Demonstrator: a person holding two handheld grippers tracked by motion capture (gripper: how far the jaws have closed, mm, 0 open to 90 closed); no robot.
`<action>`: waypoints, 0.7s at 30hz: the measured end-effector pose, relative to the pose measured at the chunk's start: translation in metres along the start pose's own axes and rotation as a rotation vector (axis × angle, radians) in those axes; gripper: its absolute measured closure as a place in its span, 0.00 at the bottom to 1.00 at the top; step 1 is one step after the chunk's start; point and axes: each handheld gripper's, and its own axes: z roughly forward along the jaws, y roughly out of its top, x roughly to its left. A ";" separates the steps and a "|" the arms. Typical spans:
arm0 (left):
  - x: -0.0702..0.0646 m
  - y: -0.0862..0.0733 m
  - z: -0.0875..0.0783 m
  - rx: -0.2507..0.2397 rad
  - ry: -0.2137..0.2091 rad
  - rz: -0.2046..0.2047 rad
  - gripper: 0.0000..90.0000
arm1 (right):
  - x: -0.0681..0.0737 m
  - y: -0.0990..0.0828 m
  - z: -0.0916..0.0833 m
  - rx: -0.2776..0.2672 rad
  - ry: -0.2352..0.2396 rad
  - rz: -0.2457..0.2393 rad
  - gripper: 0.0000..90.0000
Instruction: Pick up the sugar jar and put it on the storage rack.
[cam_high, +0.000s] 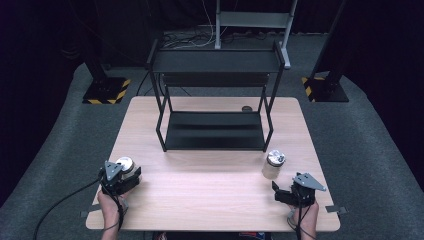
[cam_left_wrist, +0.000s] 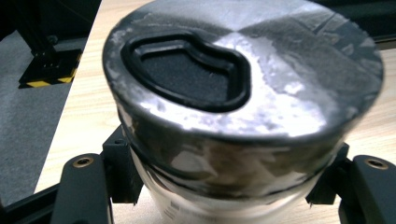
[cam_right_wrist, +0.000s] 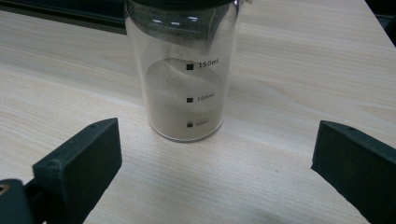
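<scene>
A glass jar (cam_high: 126, 165) with a silver lid (cam_left_wrist: 243, 70) stands near the table's front left corner. The lid has a black moulded inset. My left gripper (cam_high: 128, 175) is shut on this jar, its black pads (cam_left_wrist: 122, 170) pressing the glass just below the lid. A second jar (cam_high: 274, 165) stands at the front right, clear glass with volume marks and part full of pale powder (cam_right_wrist: 182, 100). My right gripper (cam_high: 276, 193) sits a little nearer the front edge than that jar. It is open, its jaws spread wide on either side of the jar's base (cam_right_wrist: 187, 133) without touching it.
A black two-tier metal rack (cam_high: 215, 100) stands at the back middle of the wooden table (cam_high: 210, 195). A small dark round object (cam_high: 246, 108) lies beside the rack's right rear leg. Grey floor, stand bases with yellow-black stripes and cables surround the table.
</scene>
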 end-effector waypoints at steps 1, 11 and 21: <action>0.000 0.001 -0.002 -0.005 -0.007 0.004 0.34 | 0.000 0.000 0.000 0.000 -0.001 -0.004 0.01; 0.002 0.014 -0.009 -0.023 -0.065 0.006 0.34 | 0.000 -0.002 -0.001 -0.009 0.003 -0.003 0.01; 0.004 0.025 -0.018 -0.056 -0.100 0.021 0.34 | -0.001 -0.002 -0.001 -0.013 0.005 -0.002 0.01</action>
